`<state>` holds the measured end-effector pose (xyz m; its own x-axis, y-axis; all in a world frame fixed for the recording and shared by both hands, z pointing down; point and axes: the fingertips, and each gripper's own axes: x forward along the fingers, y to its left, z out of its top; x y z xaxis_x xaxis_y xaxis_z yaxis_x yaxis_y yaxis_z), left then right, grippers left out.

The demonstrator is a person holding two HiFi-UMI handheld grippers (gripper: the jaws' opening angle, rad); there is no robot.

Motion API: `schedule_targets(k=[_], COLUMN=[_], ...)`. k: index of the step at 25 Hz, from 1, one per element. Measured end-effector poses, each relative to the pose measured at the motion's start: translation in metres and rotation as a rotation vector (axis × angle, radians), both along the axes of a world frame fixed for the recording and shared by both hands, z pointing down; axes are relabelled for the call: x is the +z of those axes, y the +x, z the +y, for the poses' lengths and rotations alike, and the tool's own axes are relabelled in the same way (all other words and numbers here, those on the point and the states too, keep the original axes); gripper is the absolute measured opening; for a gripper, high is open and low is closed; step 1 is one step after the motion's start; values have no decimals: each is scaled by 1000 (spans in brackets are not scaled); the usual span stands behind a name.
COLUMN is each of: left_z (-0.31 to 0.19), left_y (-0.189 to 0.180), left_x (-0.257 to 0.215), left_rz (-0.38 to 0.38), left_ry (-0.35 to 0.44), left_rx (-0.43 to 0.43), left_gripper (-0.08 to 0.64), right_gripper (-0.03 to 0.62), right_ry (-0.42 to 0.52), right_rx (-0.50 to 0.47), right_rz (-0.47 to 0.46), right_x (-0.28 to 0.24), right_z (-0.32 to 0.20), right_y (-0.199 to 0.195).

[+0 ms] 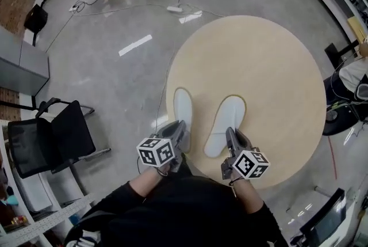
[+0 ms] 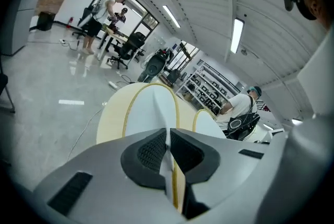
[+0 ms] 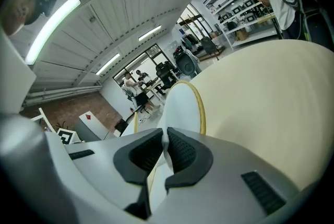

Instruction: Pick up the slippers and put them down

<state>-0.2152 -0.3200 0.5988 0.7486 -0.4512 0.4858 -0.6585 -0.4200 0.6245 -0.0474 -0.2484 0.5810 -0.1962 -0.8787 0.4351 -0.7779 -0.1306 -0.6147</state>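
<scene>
White, yellow-edged flat slipper [image 1: 183, 107] clamped by left gripper [image 1: 180, 132], twin slipper [image 1: 225, 125] by right gripper [image 1: 232, 137], over round pale wooden table [image 1: 276, 67]; pick-up seemingly done, set-down and release left.

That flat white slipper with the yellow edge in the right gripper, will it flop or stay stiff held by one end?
Probably floppy: the white slipper looks thin where the right gripper pinches it, so its far end may droop. Likely light, being so thin. Flat, so it shouldn't roll.
</scene>
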Motion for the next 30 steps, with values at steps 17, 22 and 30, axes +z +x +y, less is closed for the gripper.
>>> schedule_targets(k=[17, 22, 30], left_z=[-158, -174, -196], left_y=[19, 24, 33], left_x=[49, 74, 113], left_rz=[-75, -125, -173], left_ry=[-37, -72, -95], left_rx=[219, 231, 274], left_gripper=[35, 35, 35], right_gripper=[32, 32, 34], right_ry=[-133, -149, -191], right_rx=[132, 132, 89], right_rz=[-60, -77, -89], right_x=[35, 63, 108], right_z=[-118, -143, -181], right_y=[-36, -40, -53])
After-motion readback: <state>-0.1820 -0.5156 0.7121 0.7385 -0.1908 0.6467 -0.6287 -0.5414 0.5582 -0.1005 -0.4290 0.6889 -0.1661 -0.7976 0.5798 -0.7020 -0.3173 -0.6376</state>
